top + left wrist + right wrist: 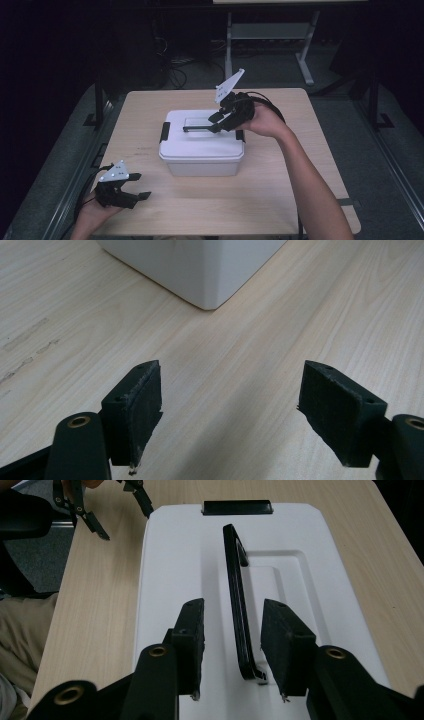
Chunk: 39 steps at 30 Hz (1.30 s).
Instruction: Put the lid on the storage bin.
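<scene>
The thin black plastic carrying handle (pixel 238 600) of the white rectangular plastic storage box (pixel 201 147) stands between the two black pads of the right claw (pixel 232 645), raised off the white lid (pixel 185 570). In the right gripper view there is a small gap on each side of the handle, so the pads do not press on it: the claw is open around the handle and grips nothing. The box itself sits under this claw, near the middle of the light wooden table (pixel 280 180), with a black latch (pixel 237 507) on the lid's far edge ahead of the claw and another black latch (pixel 164 132) on the box's left end in the high view. The right hand (pixel 265 120) holds the claw just above the lid, tilted down toward it.

The left claw (pixel 134 187) rests well apart from the box, low over the near left corner of the table, held by the left hand (pixel 97 210). Its pads stand wide apart with only bare wood between them, so it is open and empty. A rounded white corner of the box lies ahead of it in the left gripper view
</scene>
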Tool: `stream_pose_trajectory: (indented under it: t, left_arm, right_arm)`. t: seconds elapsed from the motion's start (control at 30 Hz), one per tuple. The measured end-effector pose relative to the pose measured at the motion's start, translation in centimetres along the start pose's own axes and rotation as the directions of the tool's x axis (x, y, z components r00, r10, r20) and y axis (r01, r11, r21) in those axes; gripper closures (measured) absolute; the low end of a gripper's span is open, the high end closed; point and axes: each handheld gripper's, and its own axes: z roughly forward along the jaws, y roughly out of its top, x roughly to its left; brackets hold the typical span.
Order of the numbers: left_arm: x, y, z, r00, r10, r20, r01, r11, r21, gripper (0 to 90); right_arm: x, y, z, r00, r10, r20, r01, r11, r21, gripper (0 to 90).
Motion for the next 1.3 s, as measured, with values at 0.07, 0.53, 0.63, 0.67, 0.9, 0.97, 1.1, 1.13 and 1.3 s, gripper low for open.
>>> stream_pose_trajectory:
  t: [0.07, 0.53, 0.63, 0.67, 0.9, 0.97, 1.1, 1.13, 1.3]
  left_arm:
    - [0.0, 0.0, 0.0, 1.0000, 0.000, 0.001, 0.000, 1.0000, 0.002, 24.8]
    - [0.0, 0.0, 0.1, 1.0000, -0.003, 0.000, 0.003, 1.0000, 0.003, 24.8]
    - [0.0, 0.0, 0.1, 1.0000, -0.002, 0.001, 0.002, 1.0000, 0.005, 24.8]
    - [0.0, 0.0, 0.1, 1.0000, -0.002, 0.001, 0.002, 1.0000, 0.005, 24.8]
    - [0.1, -0.1, 0.1, 1.0000, -0.006, 0.000, 0.006, 1.0000, 0.003, 24.8]
    - [0.0, -0.1, 0.1, 1.0000, -0.004, 0.000, 0.004, 1.0000, 0.005, 24.8]
    - [0.0, 0.0, 0.1, 1.0000, -0.001, 0.001, 0.001, 1.0000, 0.006, 24.8]
    - [0.0, 0.0, 0.1, 1.0000, -0.002, 0.001, 0.002, 1.0000, 0.007, 24.8]
    - [0.1, 0.0, 0.2, 1.0000, -0.005, 0.000, 0.005, 0.9999, 0.010, 24.5]
  right_arm:
    - [0.1, -0.1, -0.4, 1.0000, 0.004, 0.008, -0.004, 1.000, 0.000, 60.6]
    - [0.5, -1.0, -2.3, 0.9989, 0.025, 0.040, -0.026, 1.000, 0.010, 58.4]
    - [0.6, -1.1, -2.6, 0.9987, 0.024, 0.044, -0.025, 1.000, 0.011, 58.1]
    - [0.7, -1.1, -2.7, 0.9986, 0.028, 0.046, -0.029, 1.000, 0.011, 58.1]
    - [0.8, -1.5, -3.3, 0.9980, 0.031, 0.056, -0.031, 0.999, 0.015, 57.1]
    - [0.9, -1.7, -3.5, 0.9975, 0.033, 0.062, -0.034, 0.999, 0.016, 56.6]
    - [0.9, -2.0, -3.8, 0.9972, 0.037, 0.066, -0.038, 0.999, 0.015, 56.4]
    - [1.0, -2.1, -3.8, 0.9971, 0.038, 0.067, -0.039, 0.999, 0.016, 56.3]
    - [1.1, -2.6, -3.9, 0.9964, 0.047, 0.071, -0.049, 0.999, 0.020, 56.1]
